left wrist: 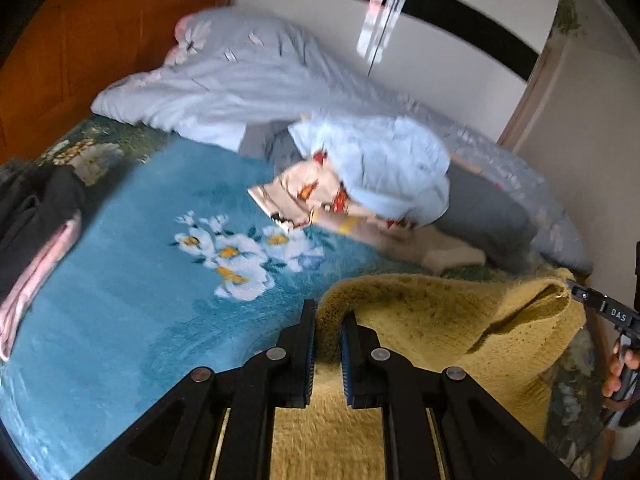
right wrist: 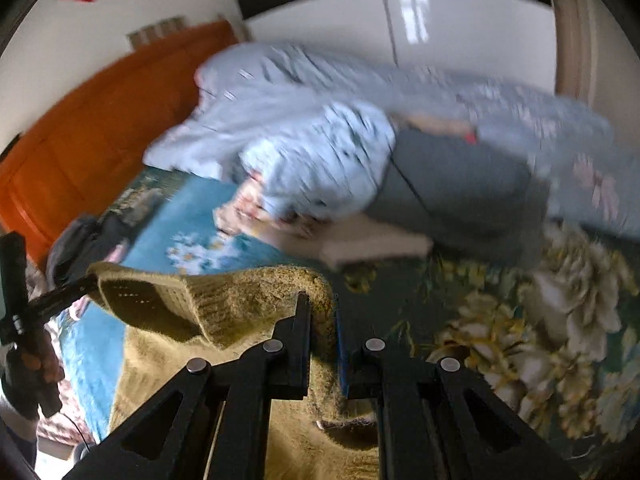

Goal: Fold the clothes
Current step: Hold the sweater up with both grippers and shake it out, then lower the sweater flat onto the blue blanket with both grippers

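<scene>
A fuzzy mustard-yellow knit garment (left wrist: 432,320) is held up over the bed between both grippers. My left gripper (left wrist: 329,316) is shut on one corner of it. My right gripper (right wrist: 320,300) is shut on the other corner of the same garment (right wrist: 248,292). The cloth hangs and folds between them. The right gripper also shows at the right edge of the left wrist view (left wrist: 576,288), and the left gripper at the left edge of the right wrist view (right wrist: 90,280). The lower part of the garment drapes under both grippers.
The bed has a blue floral blanket (left wrist: 132,248). A pile of unfolded clothes (left wrist: 376,172) and a pale blue quilt (left wrist: 240,72) lie at the back. Dark and pink folded clothes (left wrist: 36,224) sit at the left. An orange headboard (left wrist: 80,40) and white wardrobe (left wrist: 440,60) stand behind.
</scene>
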Demonstrator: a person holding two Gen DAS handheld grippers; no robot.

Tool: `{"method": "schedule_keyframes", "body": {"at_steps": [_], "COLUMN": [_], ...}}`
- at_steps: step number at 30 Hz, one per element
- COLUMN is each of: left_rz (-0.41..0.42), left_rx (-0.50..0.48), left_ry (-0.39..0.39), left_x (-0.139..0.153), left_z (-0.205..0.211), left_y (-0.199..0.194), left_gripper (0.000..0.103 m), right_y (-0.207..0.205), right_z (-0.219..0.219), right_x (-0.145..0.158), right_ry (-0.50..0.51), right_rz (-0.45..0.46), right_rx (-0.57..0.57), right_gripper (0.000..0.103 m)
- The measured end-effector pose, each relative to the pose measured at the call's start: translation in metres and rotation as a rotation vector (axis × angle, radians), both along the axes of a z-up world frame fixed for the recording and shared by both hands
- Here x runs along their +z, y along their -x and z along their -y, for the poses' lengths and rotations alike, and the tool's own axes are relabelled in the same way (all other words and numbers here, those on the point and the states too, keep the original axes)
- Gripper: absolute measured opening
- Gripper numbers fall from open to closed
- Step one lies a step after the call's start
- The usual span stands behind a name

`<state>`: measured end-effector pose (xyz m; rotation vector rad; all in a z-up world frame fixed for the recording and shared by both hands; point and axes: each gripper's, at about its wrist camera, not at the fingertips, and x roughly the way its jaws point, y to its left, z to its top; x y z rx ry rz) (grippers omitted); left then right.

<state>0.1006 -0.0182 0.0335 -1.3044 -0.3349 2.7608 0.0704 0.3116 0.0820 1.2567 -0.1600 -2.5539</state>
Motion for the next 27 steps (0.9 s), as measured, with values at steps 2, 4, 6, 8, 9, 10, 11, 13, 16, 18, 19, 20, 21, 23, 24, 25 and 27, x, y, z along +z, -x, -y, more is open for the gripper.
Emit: {"method": "schedule_keyframes", "body": {"at_steps": [2,4,6,8,9,10,11,13,16,18,19,20,21,23,24,25,27], "left_rz": [0.025,0.046,0.062,0.08,0.09,0.104,0.121,0.152,0.163,0.169,0.173,0.178,0.181,0.184,0.184,0.183,0.175], "left_rx": [-0.011,-0.014,-0.006,0.004,0.01,0.016,0.024,0.032,0.026,0.017,0.015,0.014,0.016,0.027,0.033,0.038,0.044], "left_ry": [0.02,0.03,0.031,0.033,0.035,0.038,0.037,0.011,-0.029,-0.016,-0.003,0.004,-0.001,-0.031,-0.048,-0.071,-0.133], "left_x": [-0.011,-0.021,-0.028,-0.036,-0.04,-0.045,-0.05,-0.062,-0.074,-0.08,-0.082,-0.084,-0.084,-0.083,-0.081,-0.079,-0.075], "left_z": [-0.006,-0.01,-0.011,-0.011,-0.011,-0.009,-0.008,-0.003,-0.001,-0.004,-0.004,-0.004,-0.002,0.005,0.009,0.014,0.025], "left_y": [0.018,0.035,0.049,0.063,0.07,0.078,0.085,0.095,0.098,0.096,0.094,0.092,0.09,0.083,0.078,0.071,0.05], "left_gripper": [0.012,0.012,0.012,0.012,0.012,0.012,0.012,0.014,0.017,0.027,0.036,0.039,0.043,0.044,0.046,0.049,0.054], "right_y": [0.02,0.034,0.047,0.058,0.063,0.068,0.073,0.084,0.095,0.098,0.098,0.098,0.097,0.093,0.088,0.084,0.069], "right_z": [-0.004,-0.006,-0.008,-0.01,-0.009,-0.008,-0.006,-0.004,-0.002,-0.001,-0.001,-0.001,-0.001,-0.002,-0.004,-0.005,-0.011], "right_x": [-0.023,-0.039,-0.056,-0.067,-0.07,-0.074,-0.077,-0.087,-0.1,-0.102,-0.103,-0.103,-0.102,-0.099,-0.095,-0.091,-0.082], "right_ry": [-0.007,-0.004,-0.001,0.005,0.005,0.002,-0.004,-0.006,-0.011,-0.006,-0.005,-0.006,-0.01,-0.015,-0.016,-0.016,-0.009], "right_rz": [0.043,0.073,0.103,0.119,0.122,0.126,0.133,0.156,0.18,0.179,0.175,0.173,0.171,0.163,0.152,0.142,0.116], "right_rx": [-0.018,-0.034,-0.049,-0.064,-0.067,-0.066,-0.065,-0.073,-0.097,-0.103,-0.107,-0.111,-0.114,-0.118,-0.115,-0.113,-0.113], "right_gripper": [0.011,0.011,0.011,0.011,0.011,0.011,0.011,0.011,0.013,0.013,0.016,0.024,0.028,0.034,0.034,0.035,0.036]}}
